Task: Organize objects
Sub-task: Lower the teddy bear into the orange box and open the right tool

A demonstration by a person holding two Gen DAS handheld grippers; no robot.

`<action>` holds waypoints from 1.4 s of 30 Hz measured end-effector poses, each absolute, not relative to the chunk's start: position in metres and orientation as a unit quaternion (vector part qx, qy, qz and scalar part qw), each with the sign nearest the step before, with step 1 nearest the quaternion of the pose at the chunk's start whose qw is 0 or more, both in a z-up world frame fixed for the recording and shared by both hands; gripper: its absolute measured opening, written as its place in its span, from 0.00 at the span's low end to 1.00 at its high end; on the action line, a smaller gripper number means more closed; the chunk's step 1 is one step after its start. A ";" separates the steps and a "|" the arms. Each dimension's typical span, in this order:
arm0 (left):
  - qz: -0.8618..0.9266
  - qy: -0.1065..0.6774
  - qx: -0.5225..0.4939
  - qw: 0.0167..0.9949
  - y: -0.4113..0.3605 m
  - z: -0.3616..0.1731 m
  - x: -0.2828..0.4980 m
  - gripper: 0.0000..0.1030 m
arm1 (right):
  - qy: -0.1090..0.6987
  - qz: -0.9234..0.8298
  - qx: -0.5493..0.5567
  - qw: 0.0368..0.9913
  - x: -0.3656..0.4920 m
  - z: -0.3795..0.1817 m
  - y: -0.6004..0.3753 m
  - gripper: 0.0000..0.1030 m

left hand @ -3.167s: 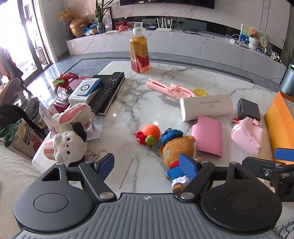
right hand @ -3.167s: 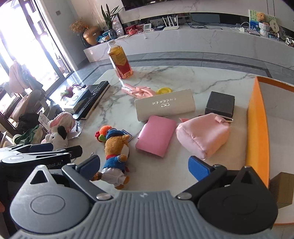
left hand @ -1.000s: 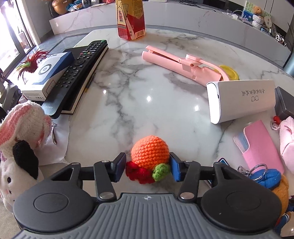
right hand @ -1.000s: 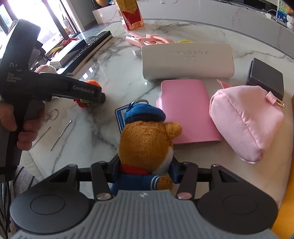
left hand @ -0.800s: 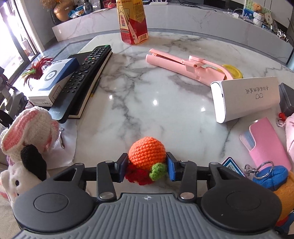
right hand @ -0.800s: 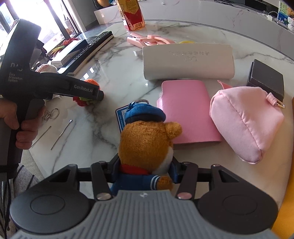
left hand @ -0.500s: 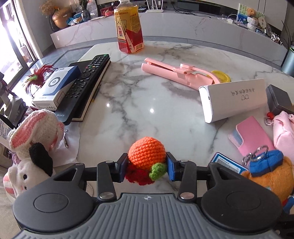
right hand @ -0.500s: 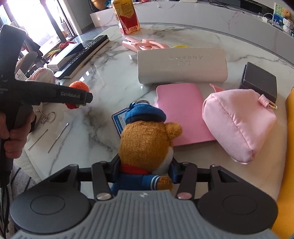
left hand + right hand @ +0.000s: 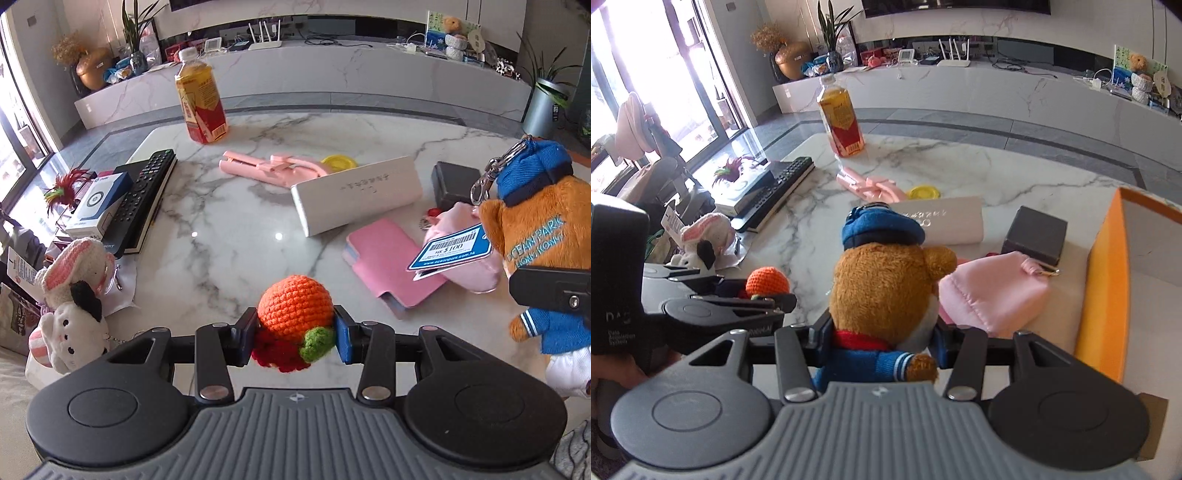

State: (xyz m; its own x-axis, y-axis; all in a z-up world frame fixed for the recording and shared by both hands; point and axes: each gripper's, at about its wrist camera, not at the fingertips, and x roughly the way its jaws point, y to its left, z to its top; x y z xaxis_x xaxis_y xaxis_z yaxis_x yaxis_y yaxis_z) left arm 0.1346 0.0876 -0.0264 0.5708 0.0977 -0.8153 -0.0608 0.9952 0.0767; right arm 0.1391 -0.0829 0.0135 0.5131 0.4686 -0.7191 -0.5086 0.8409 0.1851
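My left gripper (image 9: 294,334) is shut on an orange crocheted fruit (image 9: 293,308) with red and green trim, held clear above the marble table (image 9: 229,236). The right gripper (image 9: 882,343) is shut on a brown teddy bear (image 9: 886,288) in a blue cap and blue jacket, also lifted off the table. In the left wrist view the bear (image 9: 535,229) hangs at the right with its price tag (image 9: 450,249) dangling. From the right wrist view the crocheted fruit (image 9: 766,281) sits in the left gripper, lower left. An orange box (image 9: 1108,280) stands at the right edge.
On the table lie a white case (image 9: 358,192), a pink wallet (image 9: 388,262), a pink pouch (image 9: 993,291), a dark box (image 9: 458,182), a pink folded stick (image 9: 273,166), a drink bottle (image 9: 201,103) and a remote (image 9: 142,195). Plush toys (image 9: 74,291) sit at the left edge.
Both grippers rose from the table with their toys. The left jaws closed fully on the crocheted fruit. The bear moved up into the left wrist view's right side.
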 end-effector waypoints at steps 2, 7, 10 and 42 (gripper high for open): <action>0.034 0.450 0.020 0.892 0.070 -0.013 0.133 0.48 | 0.396 0.271 -0.025 0.877 0.135 0.026 -0.099 0.50; -0.016 0.428 0.000 0.904 0.031 0.009 0.134 0.48 | 0.391 0.237 -0.017 0.889 0.128 0.041 -0.142 0.50; -0.046 0.421 -0.009 0.906 0.008 0.017 0.133 0.48 | 0.387 0.219 -0.014 0.895 0.126 0.048 -0.168 0.50; -0.064 0.439 0.005 0.896 -0.048 0.007 0.139 0.48 | 0.505 0.042 -0.055 0.860 0.186 -0.068 -0.303 0.51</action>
